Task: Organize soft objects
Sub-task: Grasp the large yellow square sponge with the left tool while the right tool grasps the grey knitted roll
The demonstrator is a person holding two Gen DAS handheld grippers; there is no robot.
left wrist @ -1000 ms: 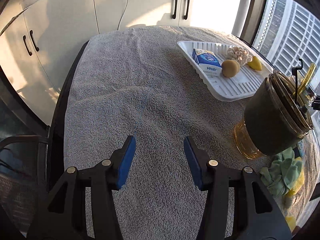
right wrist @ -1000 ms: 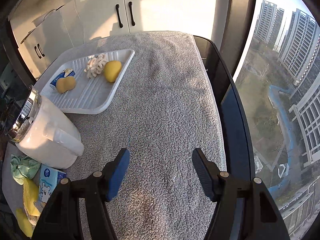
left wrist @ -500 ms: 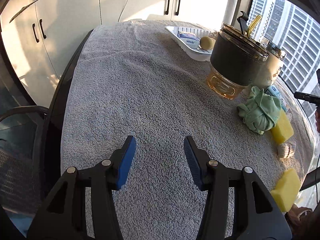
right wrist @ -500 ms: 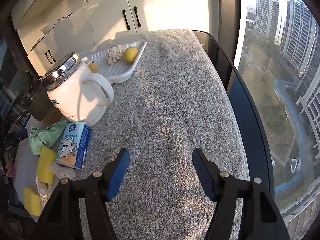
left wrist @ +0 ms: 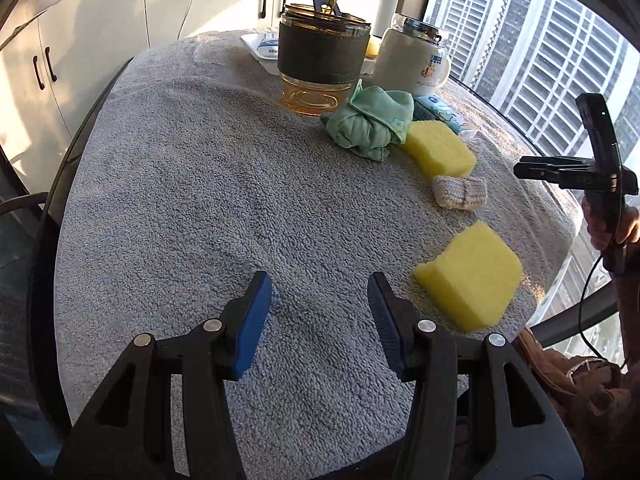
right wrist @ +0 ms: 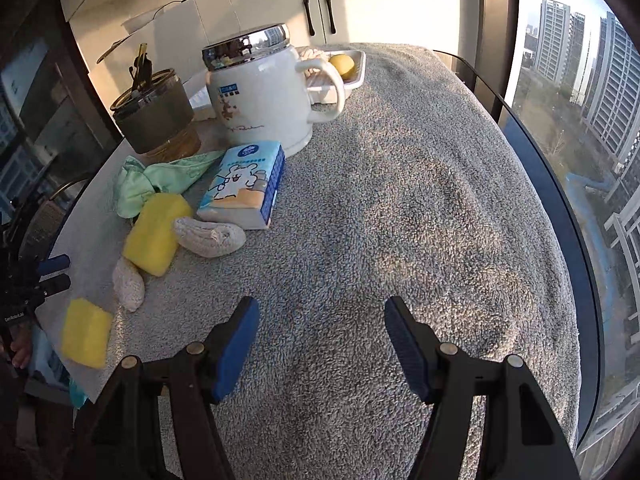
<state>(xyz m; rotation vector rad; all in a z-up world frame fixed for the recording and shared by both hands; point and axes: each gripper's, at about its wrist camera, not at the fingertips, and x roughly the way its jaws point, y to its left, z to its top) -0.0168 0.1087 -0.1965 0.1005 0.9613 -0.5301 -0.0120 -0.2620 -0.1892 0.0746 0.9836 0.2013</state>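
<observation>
Both grippers have swung back from the tray end of the counter, so the nearest yellow sponge (left wrist: 470, 276) now lies just right of the left gripper (left wrist: 320, 316)'s spread, empty jaws, while the right gripper (right wrist: 320, 342), also spread and empty, has it far left.

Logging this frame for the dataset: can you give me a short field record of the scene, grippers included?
surface: grey towel covering the table
left gripper: jaws apart, nothing between them
right gripper: jaws apart, nothing between them
loose soft items: near yellow sponge, far yellow sponge, green cloth, knitted piece, tissue pack
containers: white mug with metal lid, dark-sleeved glass cup
tray: white, at far end, holds a yellow ball and other items
</observation>
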